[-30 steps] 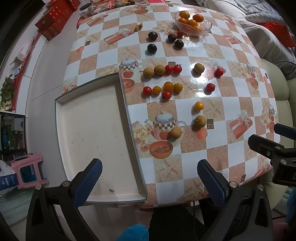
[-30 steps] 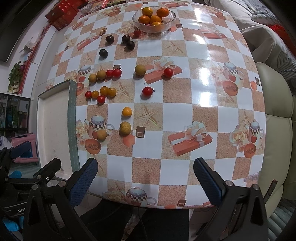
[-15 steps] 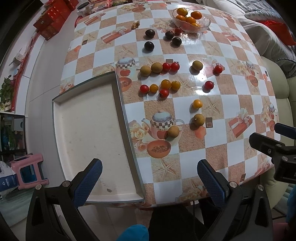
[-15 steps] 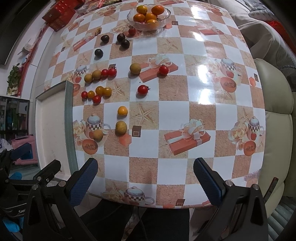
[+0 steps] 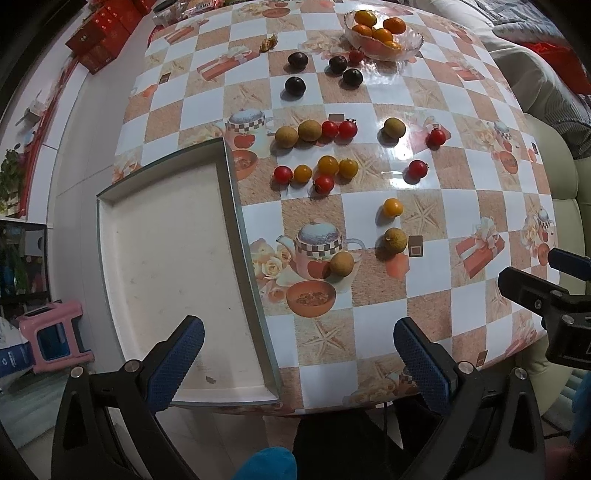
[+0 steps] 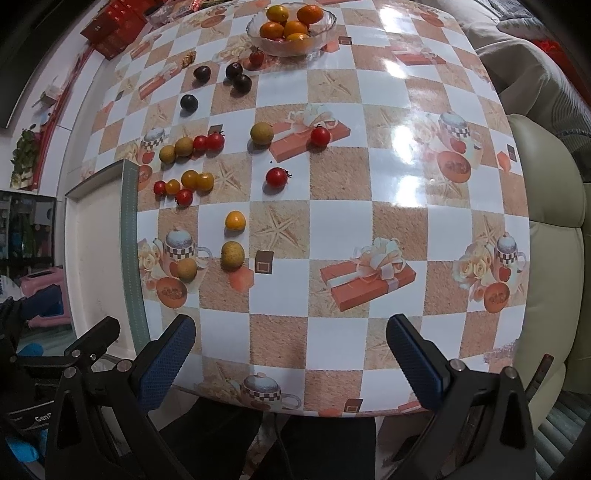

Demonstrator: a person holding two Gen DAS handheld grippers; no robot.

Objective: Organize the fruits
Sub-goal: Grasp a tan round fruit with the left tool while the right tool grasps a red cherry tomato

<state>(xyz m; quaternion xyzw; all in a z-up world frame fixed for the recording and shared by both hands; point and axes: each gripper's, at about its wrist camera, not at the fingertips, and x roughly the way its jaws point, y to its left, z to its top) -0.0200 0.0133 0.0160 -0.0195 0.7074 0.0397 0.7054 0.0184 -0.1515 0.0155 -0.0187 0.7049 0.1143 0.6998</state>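
Note:
Loose fruits lie scattered on the checkered tablecloth [image 5: 384,317]: red cherry tomatoes [image 5: 418,169], small orange fruits [image 5: 392,207], tan longans [image 5: 341,263] and dark plums [image 5: 295,86]. A glass bowl of oranges [image 5: 384,33] stands at the far side and also shows in the right wrist view [image 6: 291,29]. My left gripper [image 5: 297,362] is open and empty over the near table edge, beside the white tray [image 5: 162,266]. My right gripper [image 6: 290,360] is open and empty over the near edge; a longan [image 6: 232,254] lies ahead to its left.
Red boxes [image 5: 99,40] sit at the far left corner. A pale sofa [image 6: 546,229] runs along the table's right side. A pink stool [image 5: 51,332] stands on the floor to the left. The right gripper's body [image 5: 546,295] shows at the left view's right edge.
Both grippers have moved slightly forward over the table; the fruits and tray appear a little closer. Both stay open and empty. No fruit has moved.

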